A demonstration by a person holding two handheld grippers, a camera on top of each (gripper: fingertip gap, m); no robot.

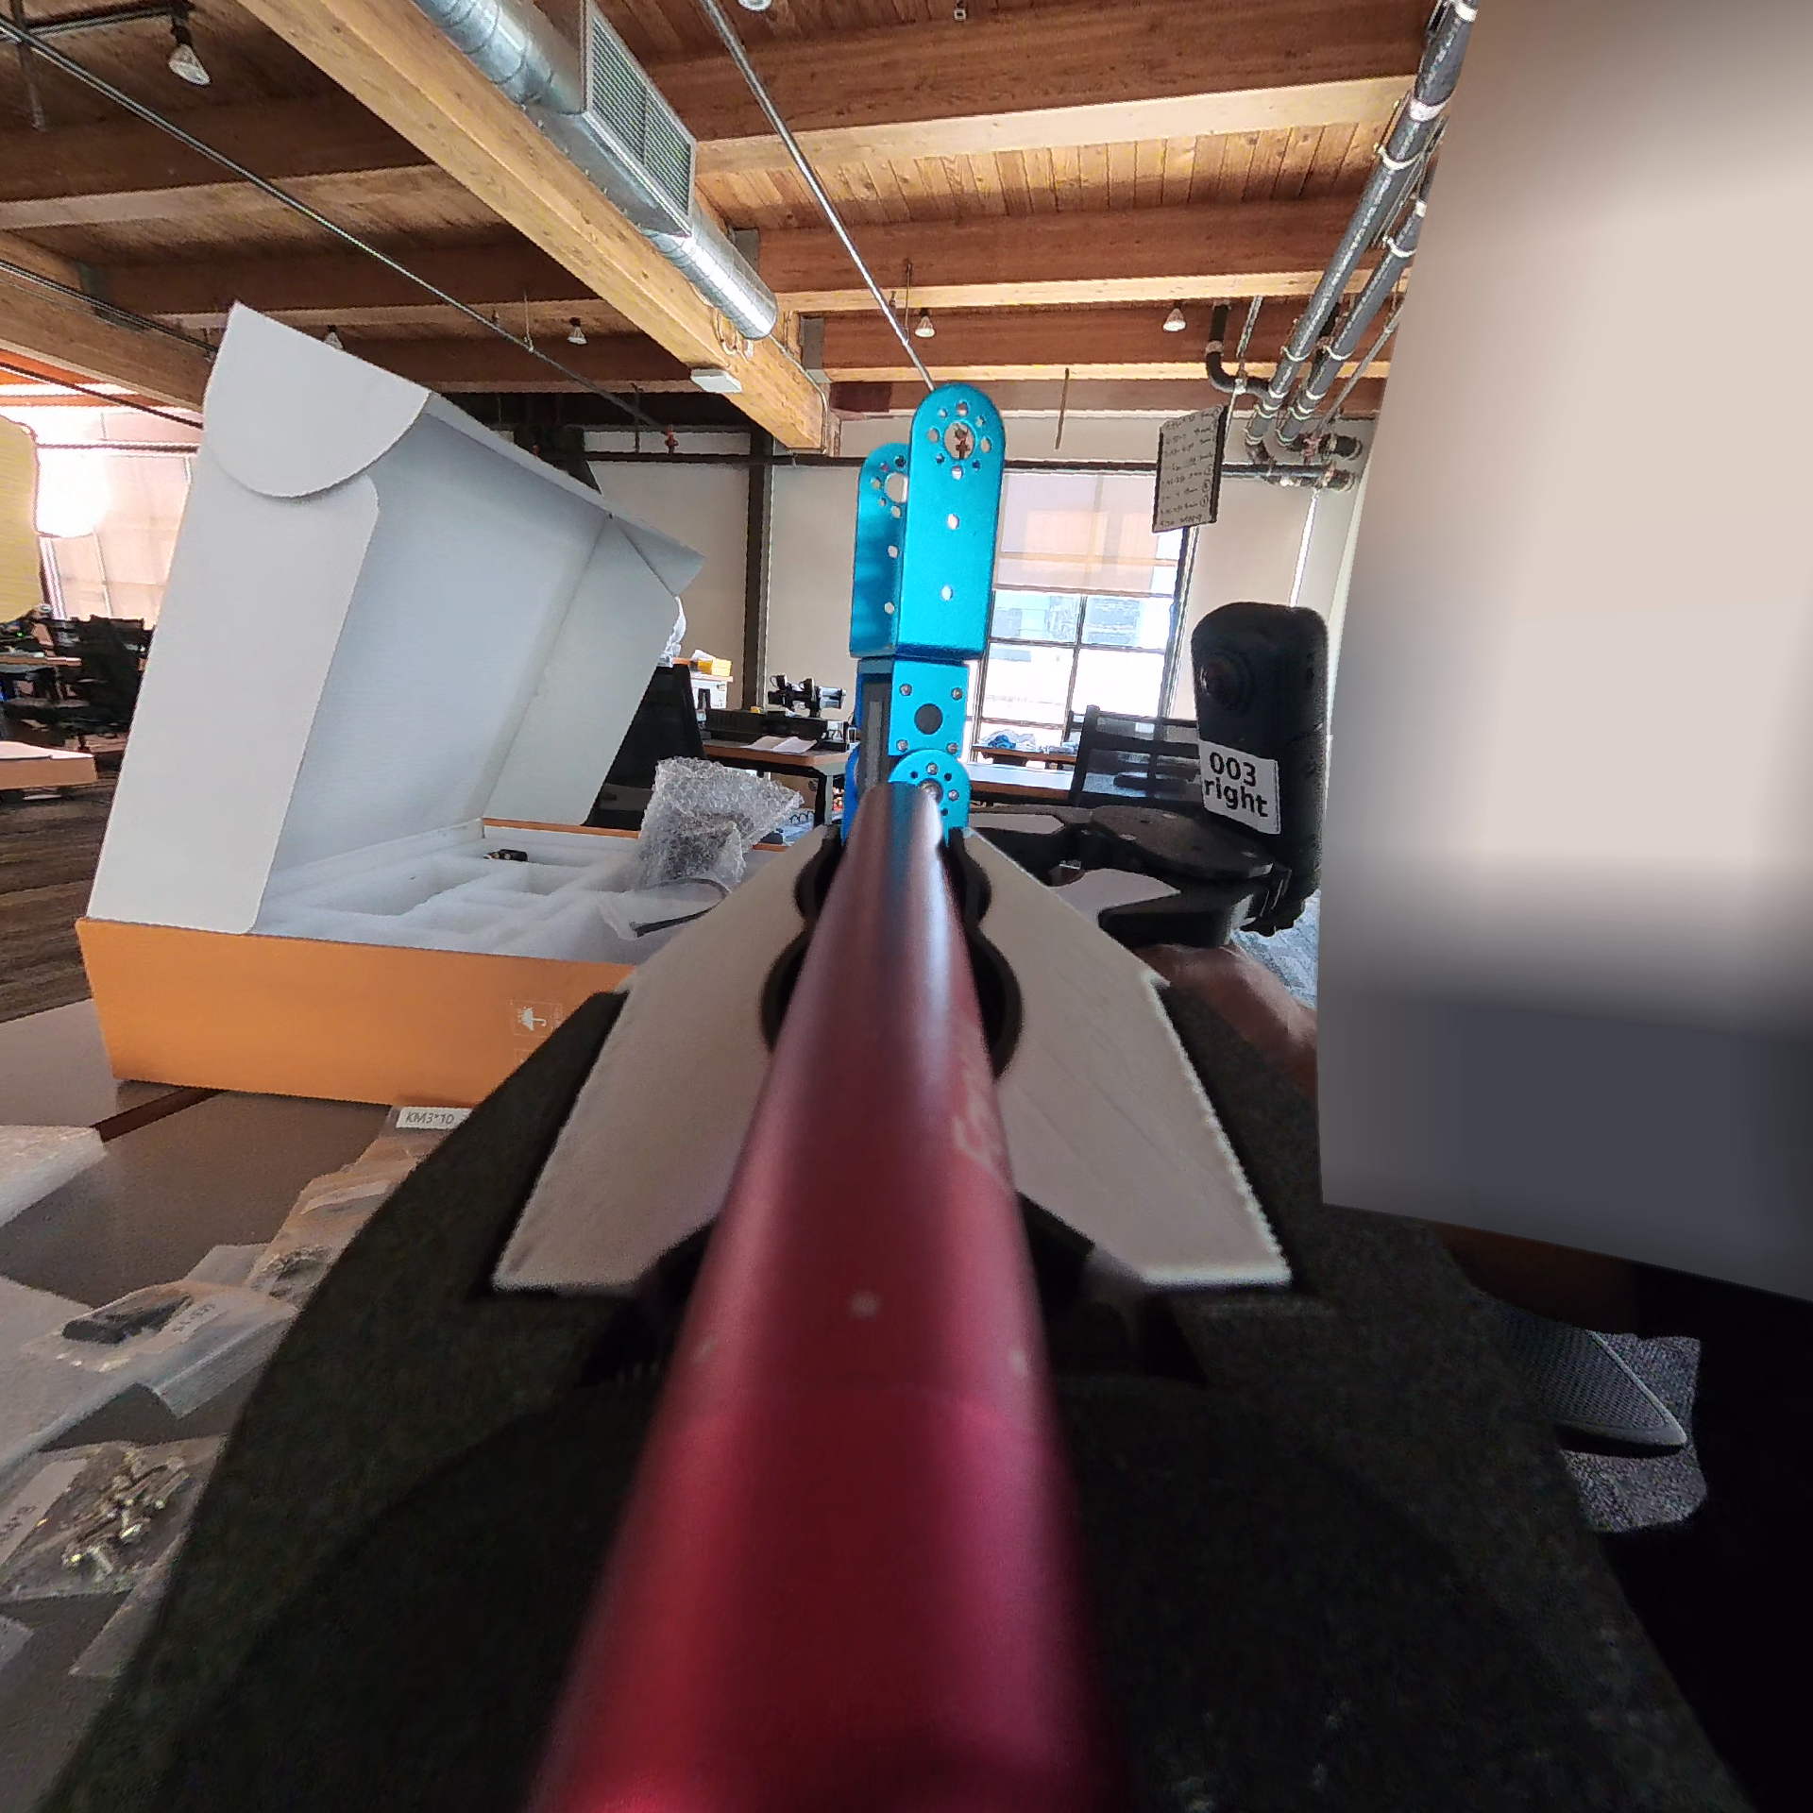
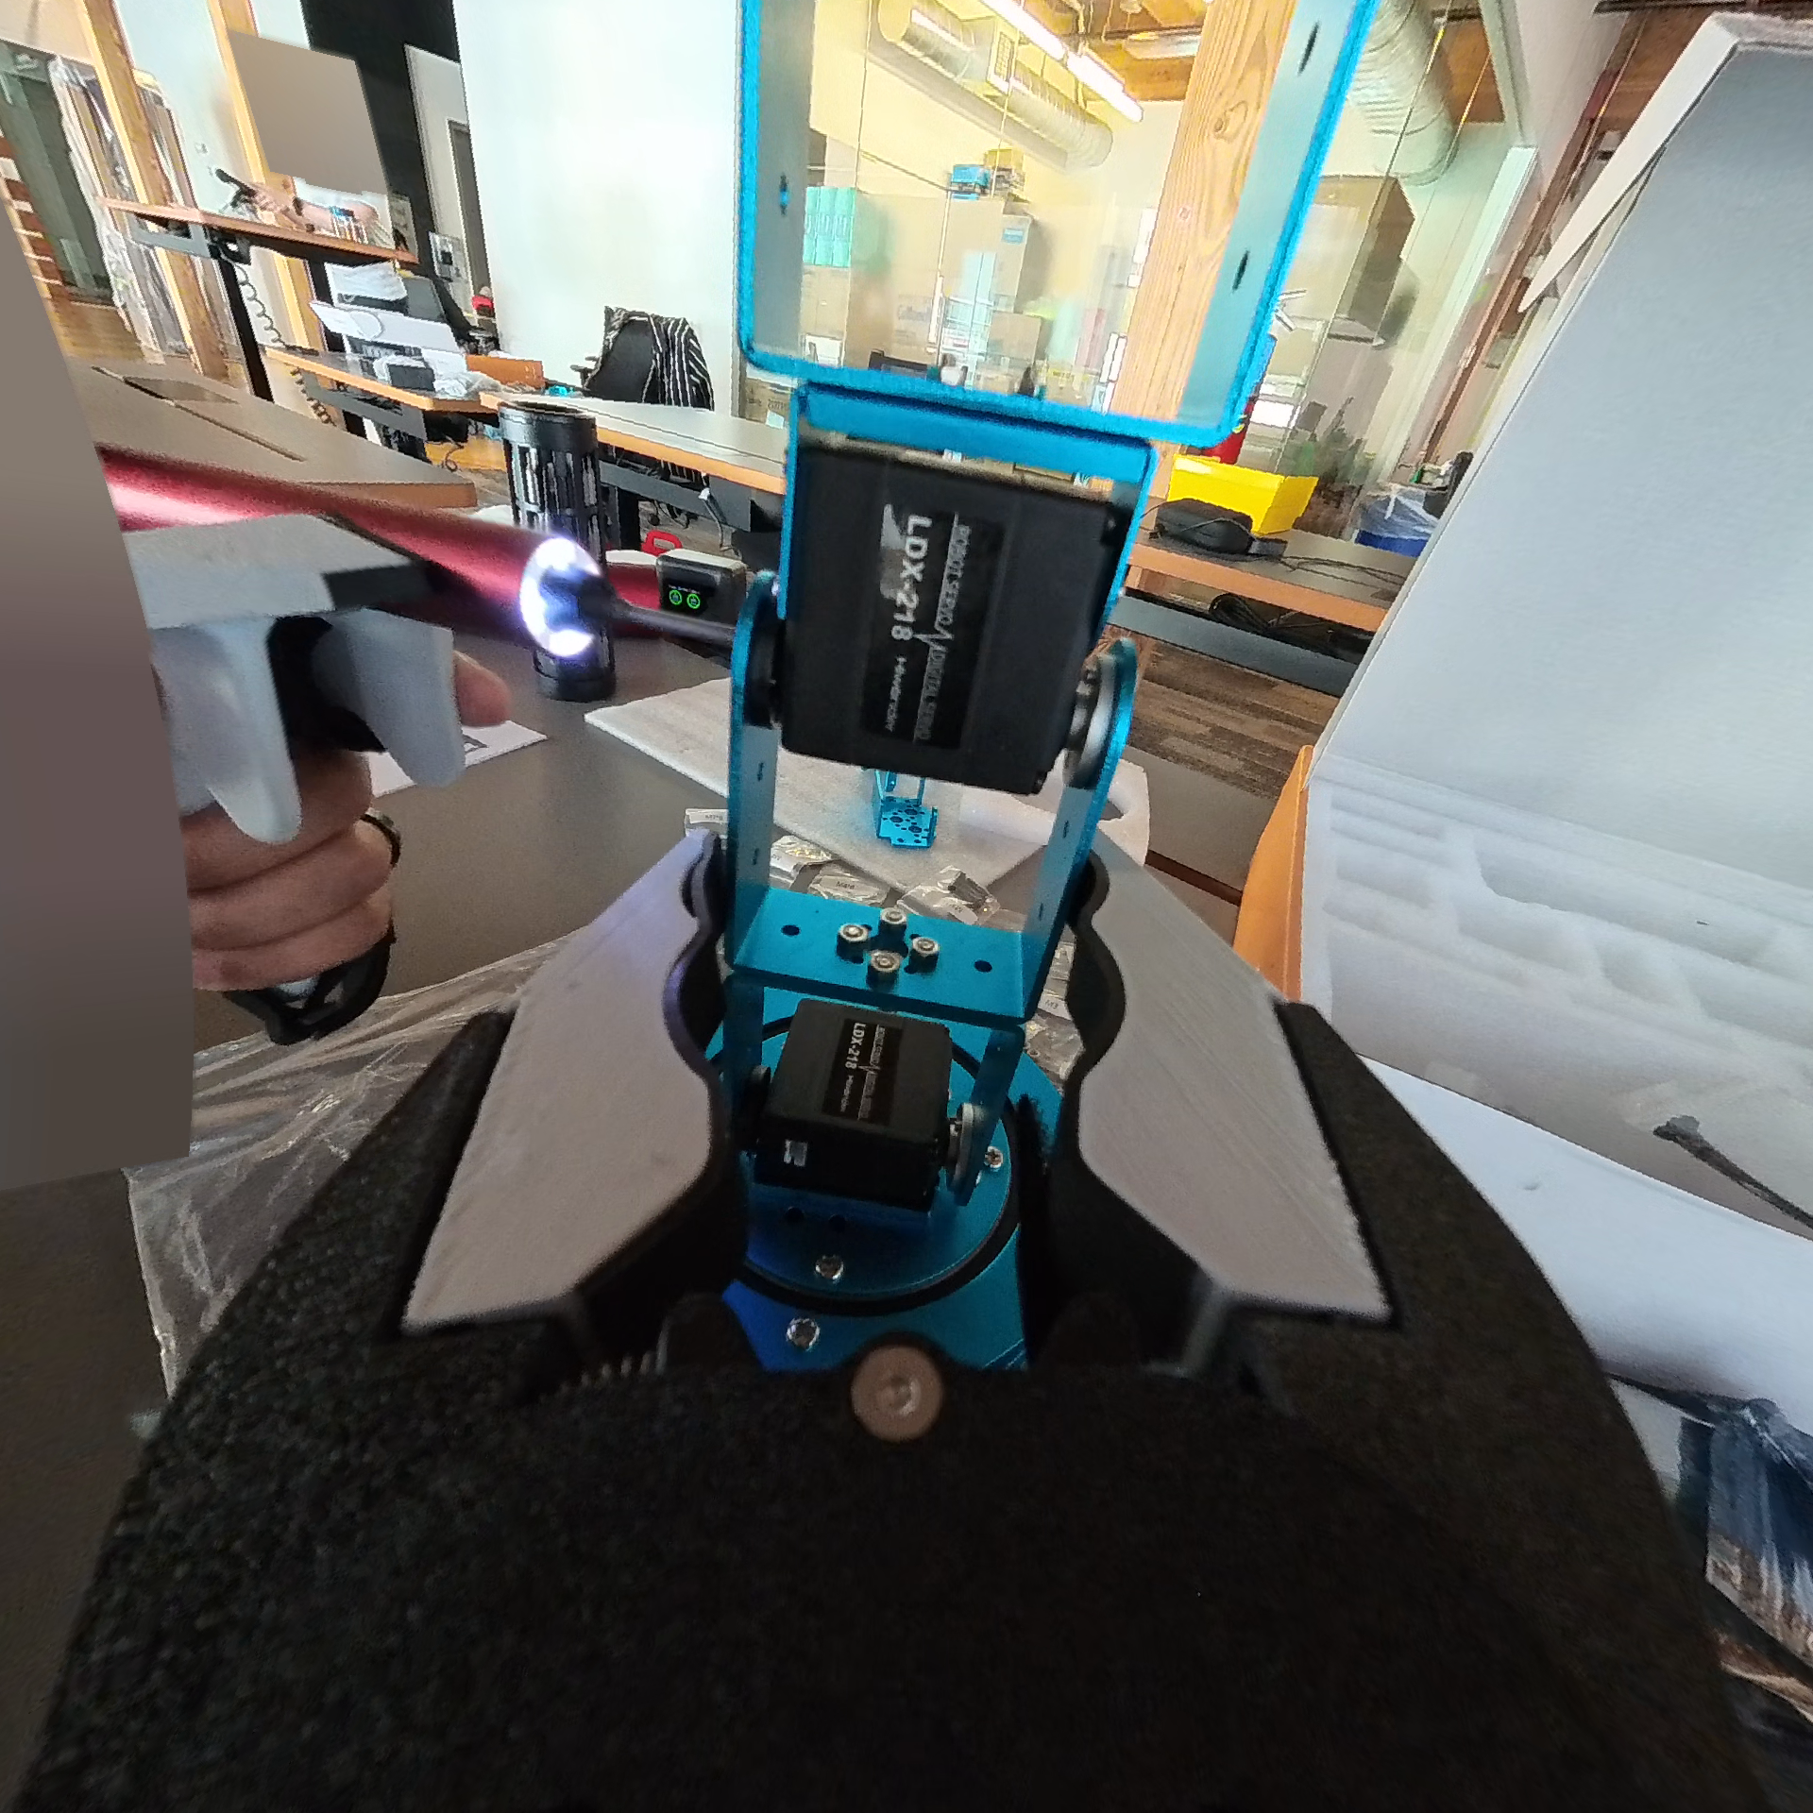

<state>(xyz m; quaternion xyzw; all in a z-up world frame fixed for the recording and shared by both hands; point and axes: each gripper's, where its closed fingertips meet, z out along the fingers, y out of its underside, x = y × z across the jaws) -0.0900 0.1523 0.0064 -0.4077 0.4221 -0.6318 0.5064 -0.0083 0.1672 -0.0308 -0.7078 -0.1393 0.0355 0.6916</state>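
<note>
Left hand-held gripper (image 1: pixel 888 863): both fingers clamped on one red electric screwdriver (image 1: pixel 844 1324), which runs straight out toward 12 o'clock. Its tip sits at a round hub on the blue servo-bracket arm (image 1: pixel 927 549); actual contact is too small for us to confirm.

Right hand-held gripper (image 2: pixel 888 942): fingers at narrow spacing, closed around the lower U-bracket of the same blue arm (image 2: pixel 942 628), which stands upright on the bench (image 2: pixel 549 834). We count two black servos (image 2: pixel 942 608) in the right wrist view, one above the other, and four screws on the bracket plate between them.

The screwdriver (image 2: pixel 392 540) enters at 9 o'clock, ring light lit, bit reaching the left pivot of the upper servo.

One open orange box (image 1: pixel 324 1020) with white foam tray sits at 9 o'clock in the left view; several small bags of screws (image 1: pixel 118 1530) lie at 8 o'clock.
</note>
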